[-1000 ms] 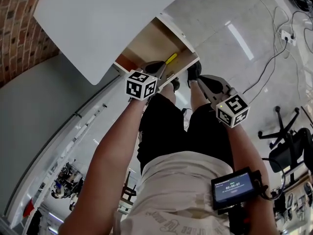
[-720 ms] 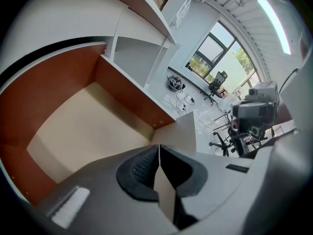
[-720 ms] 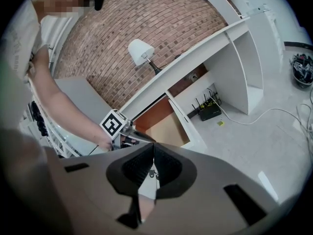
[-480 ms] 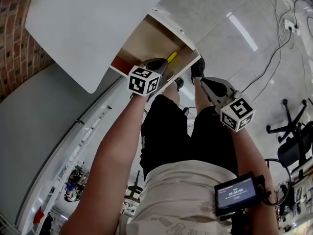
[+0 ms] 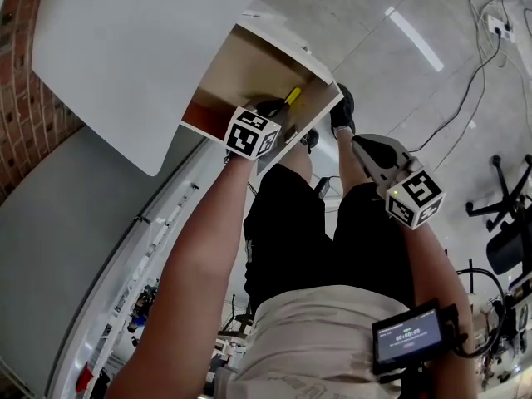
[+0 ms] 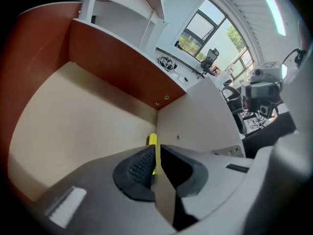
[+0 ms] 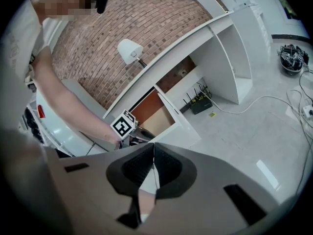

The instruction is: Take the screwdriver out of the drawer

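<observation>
The drawer [image 5: 237,65] stands pulled out from under the white desk, with a pale floor and reddish-brown walls [image 6: 112,67]. A yellow screwdriver [image 5: 292,96] lies in its corner against the white side wall; in the left gripper view its yellow handle [image 6: 152,140] shows just beyond the jaw tips. My left gripper [image 5: 277,108] reaches down into the drawer, its jaws shut with nothing gripped between the pads [image 6: 142,165]. My right gripper [image 5: 359,141] hangs outside the drawer to the right, above the person's legs, shut and empty [image 7: 153,146].
The white desk top [image 5: 133,48] runs along a brick wall [image 7: 122,18] with a small lamp [image 7: 128,50]. The person's legs and shoes [image 5: 341,110] are just beside the drawer front. Cables [image 5: 482,48] and an office chair [image 5: 507,223] are on the grey floor.
My left gripper has sunk deeper into the drawer, closer to the yellow screwdriver. My right gripper has dropped a little and drifted right.
</observation>
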Demonstrator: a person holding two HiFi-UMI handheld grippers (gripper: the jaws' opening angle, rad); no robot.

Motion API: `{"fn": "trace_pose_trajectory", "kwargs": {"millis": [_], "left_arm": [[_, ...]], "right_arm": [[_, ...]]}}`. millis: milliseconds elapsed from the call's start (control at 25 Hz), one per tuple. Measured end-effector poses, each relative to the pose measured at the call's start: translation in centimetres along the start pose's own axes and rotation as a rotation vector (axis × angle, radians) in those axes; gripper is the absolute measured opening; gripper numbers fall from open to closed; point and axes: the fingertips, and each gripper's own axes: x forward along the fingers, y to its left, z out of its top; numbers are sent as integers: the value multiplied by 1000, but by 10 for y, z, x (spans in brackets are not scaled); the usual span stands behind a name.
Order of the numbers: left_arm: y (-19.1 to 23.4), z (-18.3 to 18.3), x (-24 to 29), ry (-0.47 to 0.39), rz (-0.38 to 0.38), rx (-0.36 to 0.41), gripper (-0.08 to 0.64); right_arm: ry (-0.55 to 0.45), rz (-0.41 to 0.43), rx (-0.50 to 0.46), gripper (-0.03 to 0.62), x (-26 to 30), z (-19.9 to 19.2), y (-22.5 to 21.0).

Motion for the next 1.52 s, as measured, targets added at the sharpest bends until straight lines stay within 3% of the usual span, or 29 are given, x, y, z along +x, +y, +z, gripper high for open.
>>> {"fn": "trace_pose_trajectory", "kwargs": {"millis": [120, 240, 480, 720, 1080, 1320, 1520], "left_arm": [[3, 1, 7, 25, -11, 25, 15], [3, 1, 16, 74, -27, 58, 121], [5, -4, 30, 185, -59, 163, 121], [9, -6, 40, 242, -74, 185, 120], [7, -4, 47, 259, -67, 144, 75], [8, -4, 45, 218, -33, 72, 66], [3, 4, 35, 164, -13, 100, 66]], "right_arm": [[-3, -9, 16, 6, -1, -2, -4], [0, -23, 34, 6, -3, -4, -9], [-4, -44, 64, 6, -6, -8, -16], [7, -56, 85, 6, -7, -17, -20], [16, -72, 94, 6, -5, -15, -22], [18, -68, 81, 6, -3, -13, -22], [31, -54, 61, 6, -1, -12, -20]]}}
